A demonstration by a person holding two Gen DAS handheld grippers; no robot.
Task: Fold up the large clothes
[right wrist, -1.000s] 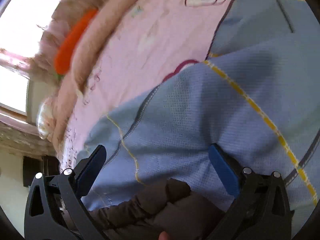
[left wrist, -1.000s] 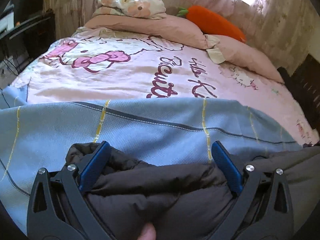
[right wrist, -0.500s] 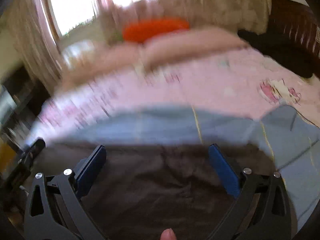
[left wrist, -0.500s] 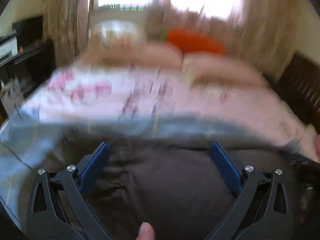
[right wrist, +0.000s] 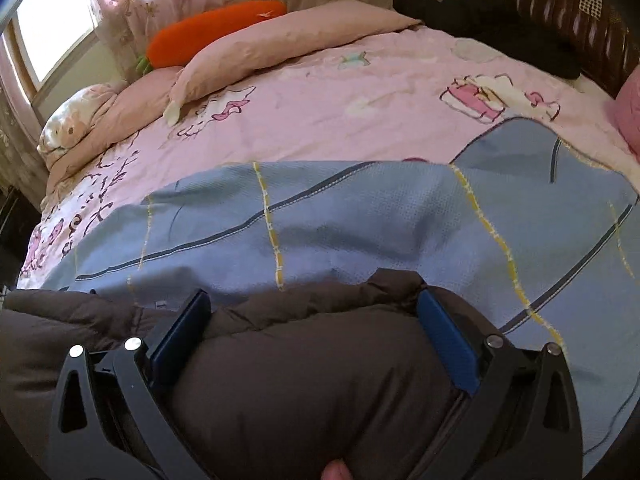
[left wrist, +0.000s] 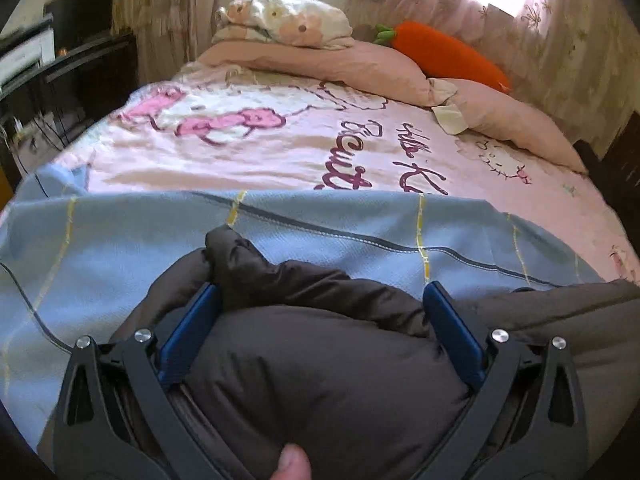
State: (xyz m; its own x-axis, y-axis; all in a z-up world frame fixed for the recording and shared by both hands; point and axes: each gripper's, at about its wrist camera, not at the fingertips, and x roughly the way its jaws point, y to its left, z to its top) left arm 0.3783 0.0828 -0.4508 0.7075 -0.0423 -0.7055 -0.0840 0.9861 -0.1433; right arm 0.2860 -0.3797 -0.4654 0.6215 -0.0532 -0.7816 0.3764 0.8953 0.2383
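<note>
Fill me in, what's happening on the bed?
A person is folding a dark puffy jacket with a handheld gripper in each hand. The left gripper and right gripper each have a bunch of the jacket between wide-set fingers; whether either grips it cannot be told. The jacket lies on a blue blanket spread over the pink bedspread.

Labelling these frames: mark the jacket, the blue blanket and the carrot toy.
jacket (left wrist: 320, 380), left wrist view, bulge between the fingers.
blue blanket (right wrist: 360, 220), right wrist view, middle of its top.
carrot toy (left wrist: 448, 50), left wrist view, orange body.
</note>
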